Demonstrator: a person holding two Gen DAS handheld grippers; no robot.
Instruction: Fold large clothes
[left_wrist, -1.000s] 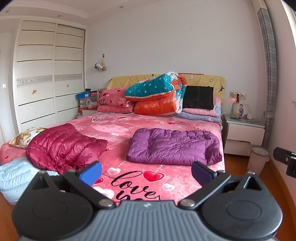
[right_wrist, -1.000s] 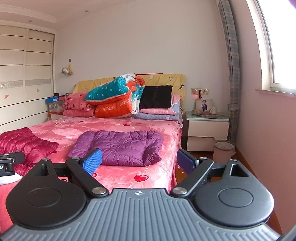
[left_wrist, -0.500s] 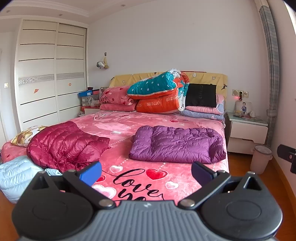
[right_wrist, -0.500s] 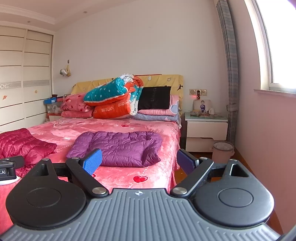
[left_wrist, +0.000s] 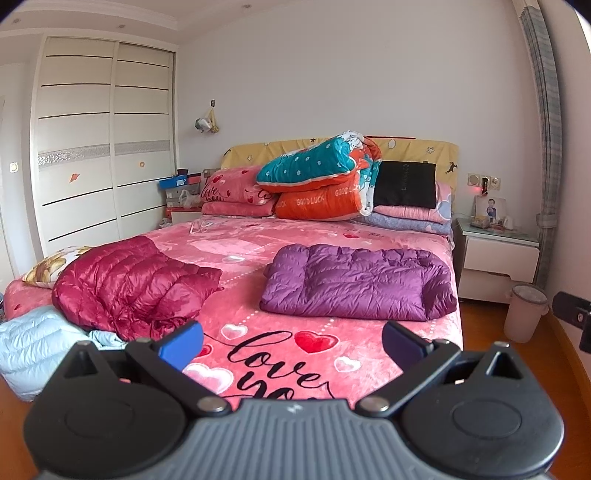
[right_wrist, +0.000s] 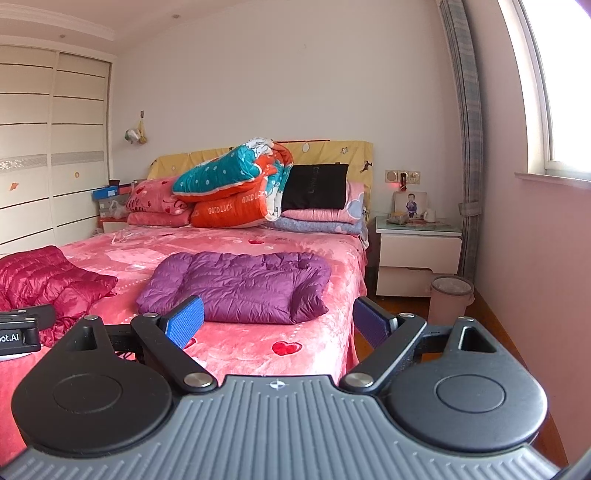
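Note:
A purple down jacket (left_wrist: 358, 282) (right_wrist: 240, 286) lies folded flat on the right half of the pink bed (left_wrist: 236, 254) (right_wrist: 236, 339). A crumpled red down jacket (left_wrist: 129, 286) (right_wrist: 40, 278) sits on the bed's left side. A pale blue jacket (left_wrist: 27, 345) hangs off the bed's near left corner. My left gripper (left_wrist: 291, 343) is open above the foot of the bed, holding nothing. My right gripper (right_wrist: 279, 325) is also open and holds nothing, just short of the purple jacket.
Folded quilts and pillows (left_wrist: 321, 184) are piled against the headboard. A white nightstand (left_wrist: 498, 258) and a waste bin (left_wrist: 524, 312) stand right of the bed. A white wardrobe (left_wrist: 92, 147) fills the left wall. A window (right_wrist: 554, 92) is on the right.
Both views have shifted slightly: the bed and jackets sit a little higher and nearer in the frames. Both grippers stay open and nothing on the bed has moved.

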